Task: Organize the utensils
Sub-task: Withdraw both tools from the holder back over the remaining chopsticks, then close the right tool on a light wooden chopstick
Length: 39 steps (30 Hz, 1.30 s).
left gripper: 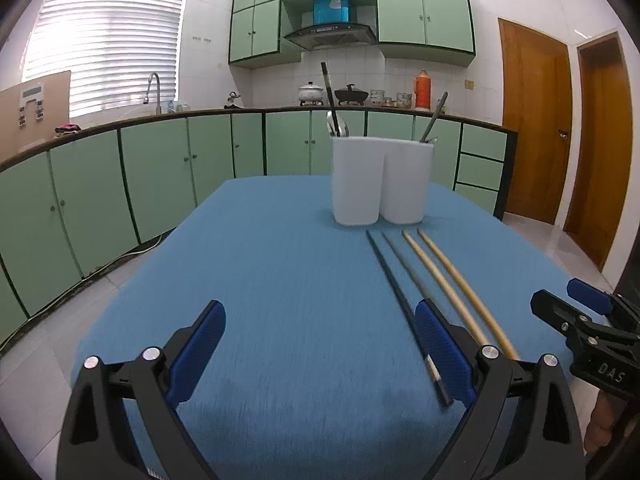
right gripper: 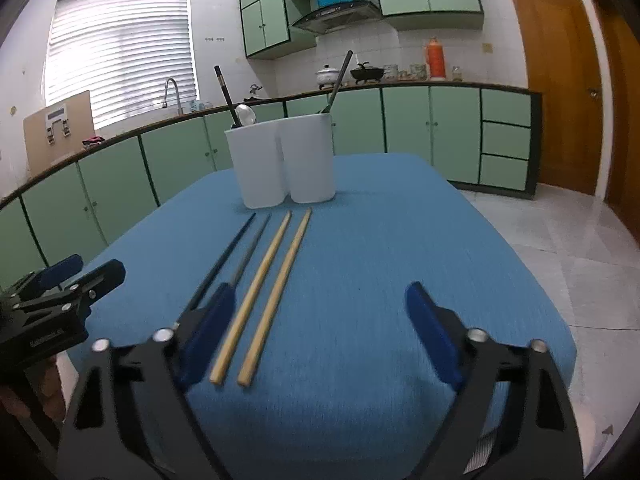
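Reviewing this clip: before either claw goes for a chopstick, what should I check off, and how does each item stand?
1. Left claw open: ok.
2. Right claw open: ok.
3. Both claws empty: ok.
4. Four chopsticks lie apart on the blue tablecloth, two wooden chopsticks and two dark chopsticks: ok.
5. White holder stands upright: ok.
6. Room left inside the holder beside the spoon: cannot tell.

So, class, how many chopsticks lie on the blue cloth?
4, side by side before the white holder: two dark chopsticks on the left, two wooden chopsticks on the right. None seem hidden.
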### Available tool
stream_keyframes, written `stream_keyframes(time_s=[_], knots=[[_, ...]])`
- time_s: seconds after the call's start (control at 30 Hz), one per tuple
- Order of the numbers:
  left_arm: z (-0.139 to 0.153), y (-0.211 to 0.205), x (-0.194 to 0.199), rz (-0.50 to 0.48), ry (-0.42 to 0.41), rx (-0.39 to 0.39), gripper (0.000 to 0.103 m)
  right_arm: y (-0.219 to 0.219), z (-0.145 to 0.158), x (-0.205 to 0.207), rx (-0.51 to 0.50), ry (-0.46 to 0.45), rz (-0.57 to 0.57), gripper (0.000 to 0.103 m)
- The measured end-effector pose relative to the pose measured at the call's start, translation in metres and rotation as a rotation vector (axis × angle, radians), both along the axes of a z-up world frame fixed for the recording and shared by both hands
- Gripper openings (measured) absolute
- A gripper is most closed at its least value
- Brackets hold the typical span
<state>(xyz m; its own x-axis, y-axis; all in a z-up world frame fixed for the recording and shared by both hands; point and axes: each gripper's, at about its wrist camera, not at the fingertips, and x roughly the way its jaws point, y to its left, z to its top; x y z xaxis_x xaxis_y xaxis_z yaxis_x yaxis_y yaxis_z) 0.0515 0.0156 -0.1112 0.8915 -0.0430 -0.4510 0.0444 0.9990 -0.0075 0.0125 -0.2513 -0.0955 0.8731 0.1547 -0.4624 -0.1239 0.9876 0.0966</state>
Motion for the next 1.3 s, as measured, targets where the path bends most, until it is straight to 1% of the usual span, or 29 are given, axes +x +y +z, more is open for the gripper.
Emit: stream_keyframes(time_s=[0.03, 0.07, 0.13, 0.23, 0.3, 0.33, 0.4, 0.5, 0.57, 0.7, 0.77, 0.9, 1.1, 1.3], knots=[[-0.002, 0.0, -0.002, 0.001, 0.0, 0.001, 0.094, 0.002, -0.002, -0.002, -0.008, -0.008, -0.008, 0.078], [-0.004, 0.0, -0.004, 0.002, 0.001, 0.001, 0.094, 0.004, -0.005, -0.005, -0.02, -0.018, -0.016, 0.074], [-0.009, 0.0, -0.009, 0.008, 0.003, 0.006, 0.094, 0.01, -0.01, -0.012, -0.037, -0.037, -0.014, 0.07], [-0.014, 0.0, -0.013, 0.012, 0.005, 0.008, 0.094, 0.018, -0.017, -0.021, -0.056, -0.067, -0.011, 0.062], [-0.015, -0.002, -0.016, 0.015, 0.002, 0.013, 0.094, 0.023, -0.021, -0.024, -0.067, -0.074, -0.007, 0.052], [-0.015, -0.002, -0.016, 0.016, 0.002, 0.014, 0.094, 0.026, -0.022, -0.024, -0.07, -0.076, -0.006, 0.049], [-0.017, -0.003, -0.018, 0.016, 0.001, 0.019, 0.094, 0.031, -0.028, -0.026, -0.085, -0.086, -0.011, 0.038], [-0.019, -0.004, -0.02, 0.013, 0.0, 0.026, 0.094, 0.036, -0.034, -0.028, -0.093, -0.099, -0.008, 0.026], [-0.02, -0.004, -0.021, 0.013, 0.001, 0.025, 0.094, 0.042, -0.035, -0.03, -0.112, -0.117, -0.009, 0.022], [-0.018, -0.005, -0.016, 0.015, 0.007, 0.018, 0.094, 0.047, -0.041, -0.029, -0.12, -0.107, -0.001, 0.016], [-0.019, -0.005, -0.016, 0.014, 0.008, 0.017, 0.094, 0.05, -0.042, -0.029, -0.134, -0.116, -0.003, 0.014], [-0.021, -0.005, -0.015, 0.012, 0.012, 0.013, 0.094, 0.052, -0.044, -0.029, -0.14, -0.117, 0.002, 0.006], [-0.022, -0.006, -0.019, 0.005, 0.007, 0.007, 0.094, 0.05, -0.044, -0.03, -0.137, -0.121, -0.01, 0.006], [-0.023, -0.018, -0.022, -0.025, 0.021, -0.004, 0.093, 0.033, -0.041, -0.034, -0.124, -0.142, -0.101, 0.006]])
